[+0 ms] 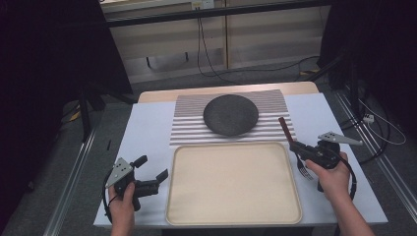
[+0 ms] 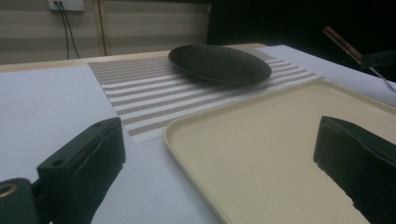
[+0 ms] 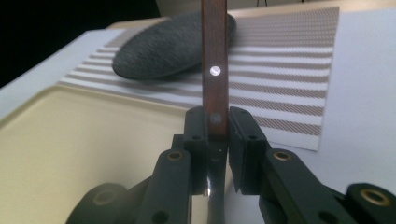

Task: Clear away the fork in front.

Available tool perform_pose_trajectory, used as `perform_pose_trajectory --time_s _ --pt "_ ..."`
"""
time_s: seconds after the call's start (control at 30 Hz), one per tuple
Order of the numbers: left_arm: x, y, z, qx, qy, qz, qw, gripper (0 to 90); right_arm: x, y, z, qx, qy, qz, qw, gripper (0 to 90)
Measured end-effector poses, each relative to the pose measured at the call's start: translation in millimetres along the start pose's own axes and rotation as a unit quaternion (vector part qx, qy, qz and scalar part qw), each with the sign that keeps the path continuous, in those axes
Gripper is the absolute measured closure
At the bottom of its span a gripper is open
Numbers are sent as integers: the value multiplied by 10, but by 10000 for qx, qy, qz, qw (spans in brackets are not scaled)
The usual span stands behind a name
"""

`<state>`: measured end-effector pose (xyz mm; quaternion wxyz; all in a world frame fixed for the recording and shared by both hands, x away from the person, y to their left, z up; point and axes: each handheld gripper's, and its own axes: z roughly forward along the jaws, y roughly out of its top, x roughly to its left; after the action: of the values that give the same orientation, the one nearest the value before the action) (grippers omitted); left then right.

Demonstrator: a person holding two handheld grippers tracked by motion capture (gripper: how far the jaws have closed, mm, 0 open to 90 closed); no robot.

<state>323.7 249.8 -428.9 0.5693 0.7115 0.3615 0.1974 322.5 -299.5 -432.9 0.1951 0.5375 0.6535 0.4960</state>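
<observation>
Premises: a recording lab or test room, not a home. A single white-topped table (image 1: 147,132) stands on a bare grey floor (image 1: 64,162), flanked by metal floor rails (image 1: 74,172) on both sides. Black curtains (image 1: 44,73) close off left and right. Loose cables (image 1: 206,54) run across the floor from a wall socket (image 2: 65,4) on a plain panelled wall (image 1: 167,39). The table setting is staged: a striped placemat (image 1: 187,130), a dark plate (image 1: 230,114) and a beige tray (image 1: 233,182), laid squarely under a fixed overhead camera
</observation>
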Motion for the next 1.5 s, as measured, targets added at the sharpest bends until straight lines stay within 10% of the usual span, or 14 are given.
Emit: perform_pose_trajectory --time_s 0.23,0.47,1.5 --pt "-36 43 -12 -1 -44 32 10000 23 121 -1 -62 -452 385 262 9979 784" --pt "-94 87 1 0 -106 102 9999 23 348 22 -8 -780 692 -47 9945 783" --pt "-377 362 321 78 -525 344 9980 23 922 -66 289 -701 1394 -657 9856 783"
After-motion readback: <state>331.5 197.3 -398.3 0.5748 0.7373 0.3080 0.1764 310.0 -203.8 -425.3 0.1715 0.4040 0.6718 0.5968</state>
